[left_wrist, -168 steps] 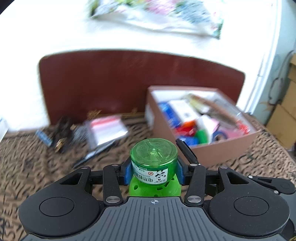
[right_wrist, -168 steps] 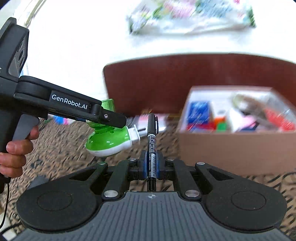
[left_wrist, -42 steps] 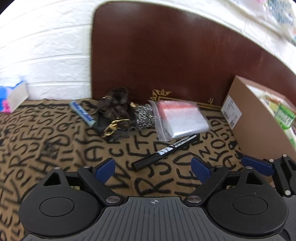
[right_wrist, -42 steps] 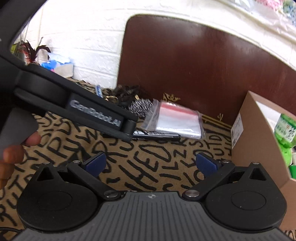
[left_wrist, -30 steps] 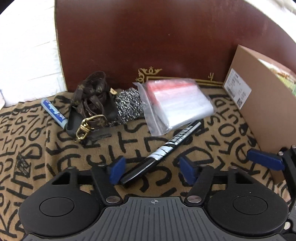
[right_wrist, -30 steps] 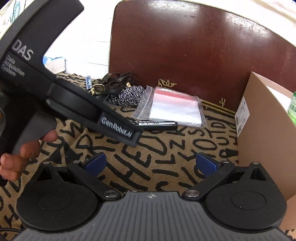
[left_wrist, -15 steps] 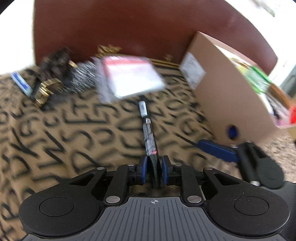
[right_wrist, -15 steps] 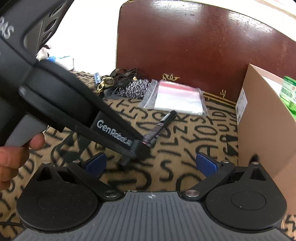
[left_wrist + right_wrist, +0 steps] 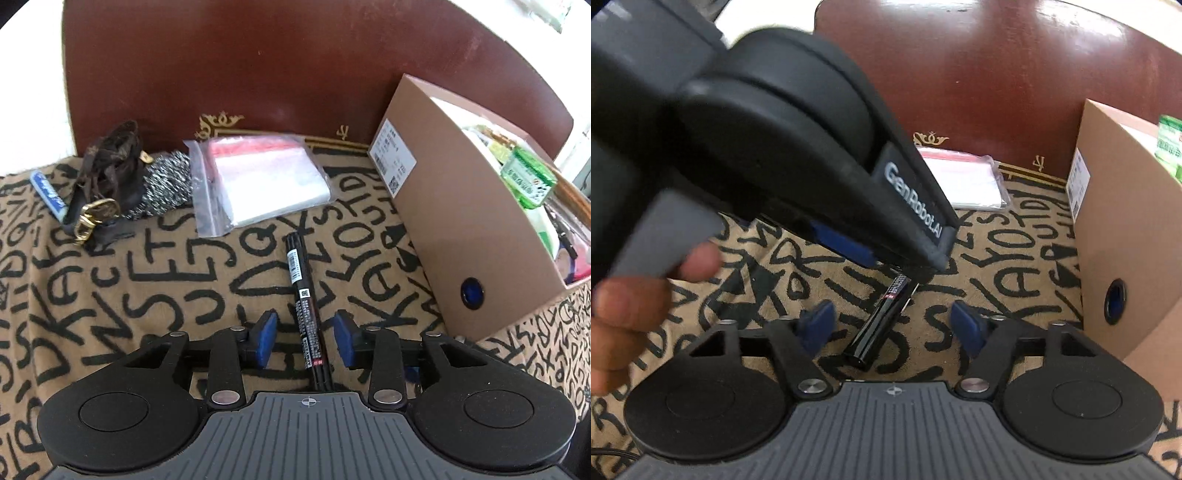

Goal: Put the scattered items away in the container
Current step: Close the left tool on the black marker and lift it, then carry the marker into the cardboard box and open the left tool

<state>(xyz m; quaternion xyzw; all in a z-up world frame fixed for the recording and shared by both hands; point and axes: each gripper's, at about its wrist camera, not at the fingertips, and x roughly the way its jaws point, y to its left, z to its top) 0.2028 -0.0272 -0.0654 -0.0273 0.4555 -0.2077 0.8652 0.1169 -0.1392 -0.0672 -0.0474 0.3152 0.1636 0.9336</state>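
Note:
A black marker (image 9: 303, 291) lies on the letter-print cloth between the open jaws of my left gripper (image 9: 306, 339), not clamped. In the right wrist view the marker's end (image 9: 879, 325) lies between the open jaws of my right gripper (image 9: 894, 328), under the left gripper's body (image 9: 812, 147). The brown cardboard box (image 9: 454, 229) stands to the right, holding a green bottle (image 9: 528, 177) and other items. A zip bag (image 9: 258, 177), a steel scrubber (image 9: 166, 188), a brown strap with gold buckle (image 9: 107, 177) and a blue tube (image 9: 48, 192) lie at the back.
A dark red board (image 9: 258, 66) stands upright behind the items against a white wall. The box (image 9: 1126, 240) fills the right side of the right wrist view. The patterned cloth (image 9: 110, 280) covers the whole surface.
Half a second ago my left gripper was shut on the marker; now its jaws are open and the marker lies on the cloth. My right gripper has come close over the marker's end.

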